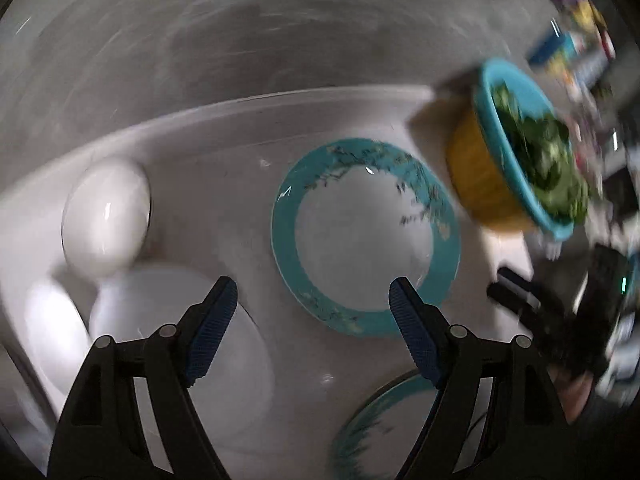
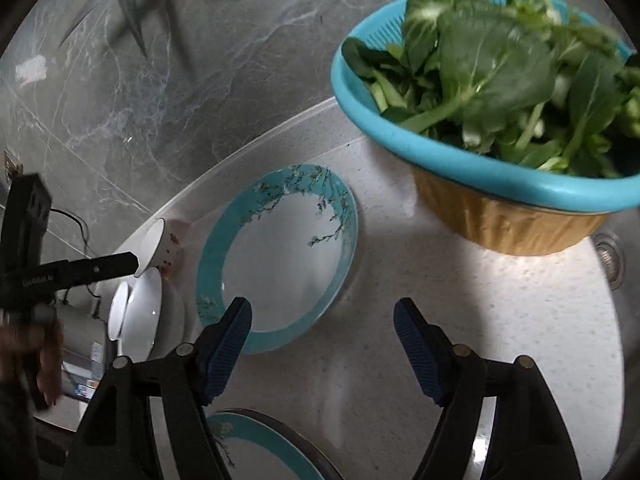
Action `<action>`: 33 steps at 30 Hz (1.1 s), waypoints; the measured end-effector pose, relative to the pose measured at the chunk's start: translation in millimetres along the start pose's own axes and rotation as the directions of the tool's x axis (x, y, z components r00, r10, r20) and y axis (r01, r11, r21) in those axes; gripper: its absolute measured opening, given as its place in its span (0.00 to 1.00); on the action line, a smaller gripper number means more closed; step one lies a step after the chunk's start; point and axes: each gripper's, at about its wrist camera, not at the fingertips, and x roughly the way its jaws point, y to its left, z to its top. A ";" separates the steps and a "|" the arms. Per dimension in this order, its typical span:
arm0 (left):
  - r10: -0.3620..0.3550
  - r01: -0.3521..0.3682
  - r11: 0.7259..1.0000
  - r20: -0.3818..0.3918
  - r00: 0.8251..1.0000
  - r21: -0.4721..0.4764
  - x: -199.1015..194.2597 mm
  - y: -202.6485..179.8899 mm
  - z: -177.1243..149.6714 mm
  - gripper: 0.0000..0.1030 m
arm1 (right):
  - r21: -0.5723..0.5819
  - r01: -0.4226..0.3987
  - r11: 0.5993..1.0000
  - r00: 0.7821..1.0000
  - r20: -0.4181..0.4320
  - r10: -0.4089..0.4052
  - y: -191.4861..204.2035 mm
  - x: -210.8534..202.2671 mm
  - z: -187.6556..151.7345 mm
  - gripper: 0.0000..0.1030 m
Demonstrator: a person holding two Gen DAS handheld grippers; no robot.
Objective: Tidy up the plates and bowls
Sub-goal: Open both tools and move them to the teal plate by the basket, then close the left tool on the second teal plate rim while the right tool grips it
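Overhead, both tongs hang above a pale speckled stone counter (image 2: 500,320) backed by a grey marbled wall (image 2: 160,100). Seen from the left wrist camera, the left gripper (image 1: 312,304) has its blue ribbed pads (image 1: 216,320) spread wide with nothing between them. Seen from the right wrist camera, the right gripper (image 2: 322,326) is likewise spread and empty.

Lying flat on the counter is a round white plate with a turquoise rim and a blossom-branch pattern (image 2: 276,256), sitting at about eleven o'clock from the right gripper's opening; in the left view the same plate (image 1: 364,236) lies at about one o'clock, just beyond the right-hand pad. A second turquoise-rimmed plate (image 2: 260,444) shows at the bottom edge of the right view, at roughly seven o'clock, partly hidden by the tong arms; in the left view it (image 1: 376,428) sits at five o'clock.

At nine o'clock of the big plate, a small white cup with red speckles (image 2: 160,248) leans tilted, near glossy white bowls (image 2: 140,320) standing on edge. In the left view, blurred white bowls (image 1: 106,216) cluster at ten o'clock.

At two o'clock from the plate stands a turquoise plastic colander heaped with green leafy vegetables (image 2: 500,92), resting in a yellow basin (image 2: 508,220). Motion blur smears the left view, so the clutter at its right edge cannot be made out
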 end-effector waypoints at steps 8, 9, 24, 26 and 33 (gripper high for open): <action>-0.104 0.115 0.987 -0.104 0.989 0.109 36.0 32.7 51.3 0.74 | 0.079 -0.032 0.996 0.999 -0.010 0.033 -7.2 19.2 1.0 0.71; -0.103 0.117 0.987 -0.123 0.987 0.111 44.8 36.5 53.9 0.74 | 0.092 -0.030 0.995 0.999 -0.012 0.031 -7.3 21.3 2.0 0.71; -0.137 0.184 0.969 -0.265 0.954 0.163 113.0 30.8 56.7 0.49 | 0.281 0.015 0.960 0.999 -0.044 -0.003 -18.7 51.2 0.7 0.62; -0.137 0.185 0.969 -0.267 0.954 0.163 115.4 31.1 58.6 0.46 | 0.284 0.015 0.959 0.999 -0.041 -0.003 -19.7 52.7 1.3 0.62; -0.080 0.140 0.970 -0.285 0.955 0.199 125.9 25.1 61.6 0.31 | 0.273 0.002 0.962 0.999 -0.051 0.013 -14.1 64.3 4.4 0.52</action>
